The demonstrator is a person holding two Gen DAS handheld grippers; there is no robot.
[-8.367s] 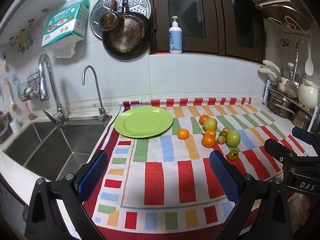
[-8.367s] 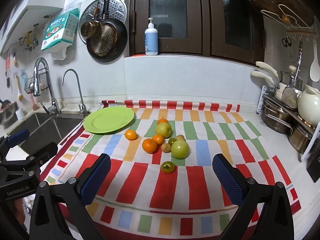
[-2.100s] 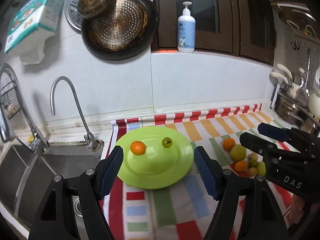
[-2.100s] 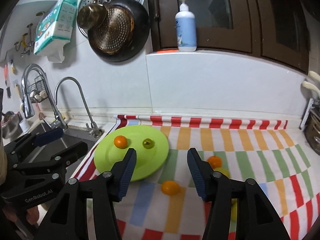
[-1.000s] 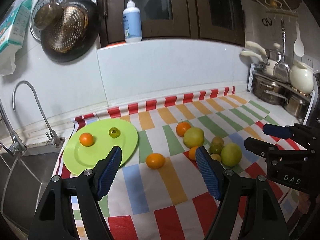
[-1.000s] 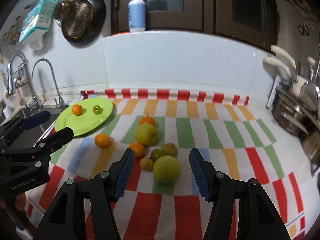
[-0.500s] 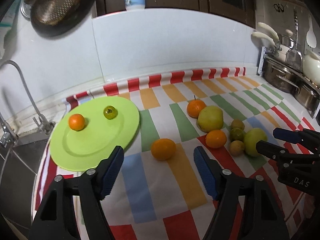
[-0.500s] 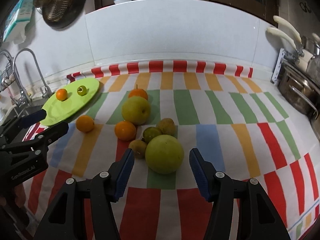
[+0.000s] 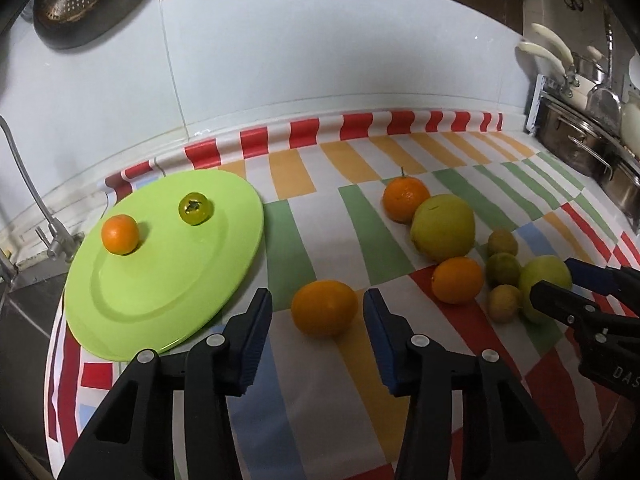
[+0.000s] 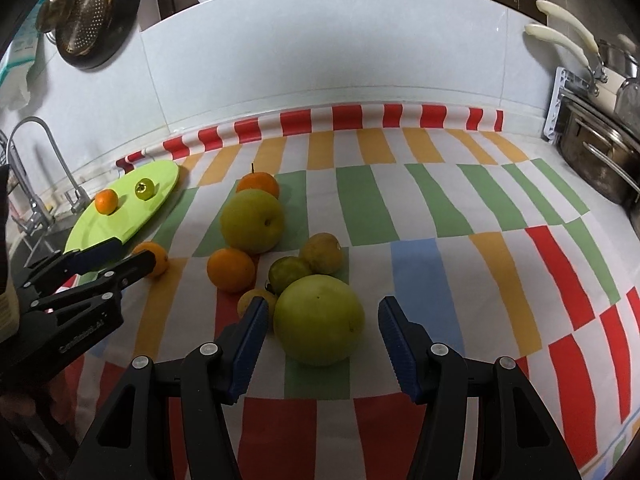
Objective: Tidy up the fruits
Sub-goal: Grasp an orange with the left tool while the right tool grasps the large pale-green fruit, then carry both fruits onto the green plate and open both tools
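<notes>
Here both grippers stand open, the left gripper (image 9: 318, 334) straddling the lone orange (image 9: 324, 308) beside the green plate (image 9: 120, 300), the right gripper (image 10: 320, 340) bracketing the large green fruit (image 10: 319, 320), and an off-centre squeeze could roll either fruit away.

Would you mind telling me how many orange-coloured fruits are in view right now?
4. One sits on the green plate: orange. One lies between the left gripper fingers. One is behind the yellow-green fruit at, one in front. None seems hidden.
</notes>
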